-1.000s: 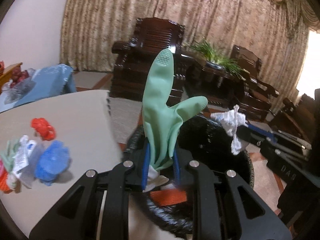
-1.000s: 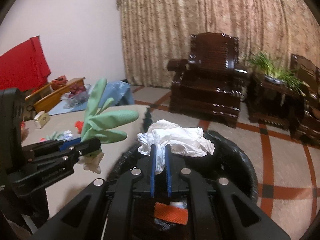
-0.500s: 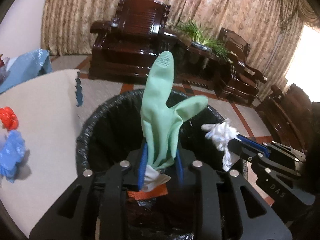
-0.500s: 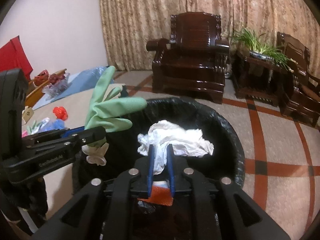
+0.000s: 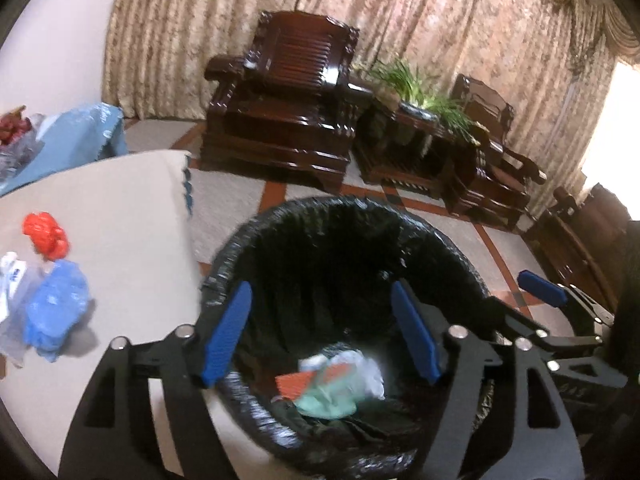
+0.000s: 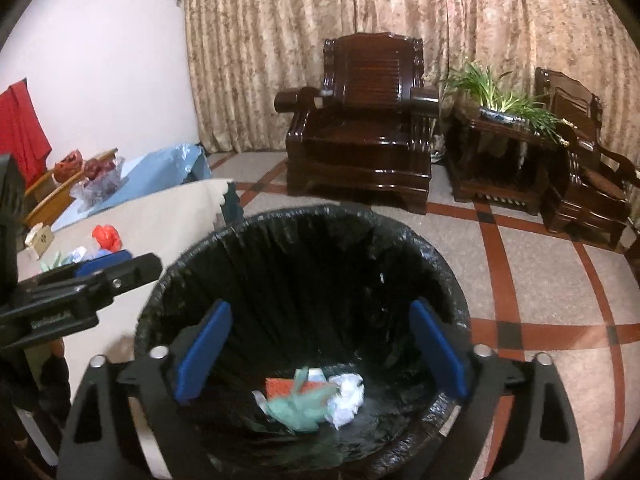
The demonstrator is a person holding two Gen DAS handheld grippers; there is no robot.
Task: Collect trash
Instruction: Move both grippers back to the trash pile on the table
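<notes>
A bin lined with a black bag point(image 5: 304, 216) point(image 6: 448, 280) stands on the floor beside the table. Inside it lie a green rubber glove point(image 5: 326, 402) point(image 6: 298, 406), crumpled white paper point(image 5: 370, 376) point(image 6: 346, 398) and an orange card point(image 5: 294, 382) point(image 6: 280, 388). My left gripper point(image 5: 322, 334) is open and empty above the bin. My right gripper point(image 6: 322, 348) is open and empty above the bin too. On the beige table point(image 5: 120, 216) lie a red wad point(image 5: 44, 234) point(image 6: 106, 237), a blue wad point(image 5: 56, 310) and a white wrapper point(image 5: 10, 276).
Dark wooden armchairs point(image 5: 288, 108) point(image 6: 360, 120) and a side table with a plant point(image 6: 500, 104) stand by the curtain. A blue cloth point(image 5: 84, 132) and a bowl of fruit point(image 6: 98, 172) lie at the table's far end. The floor is tiled with red stripes point(image 6: 560, 328).
Both grippers have opened. The green glove left the left gripper and the white paper left the right gripper; both now lie in the bin.
</notes>
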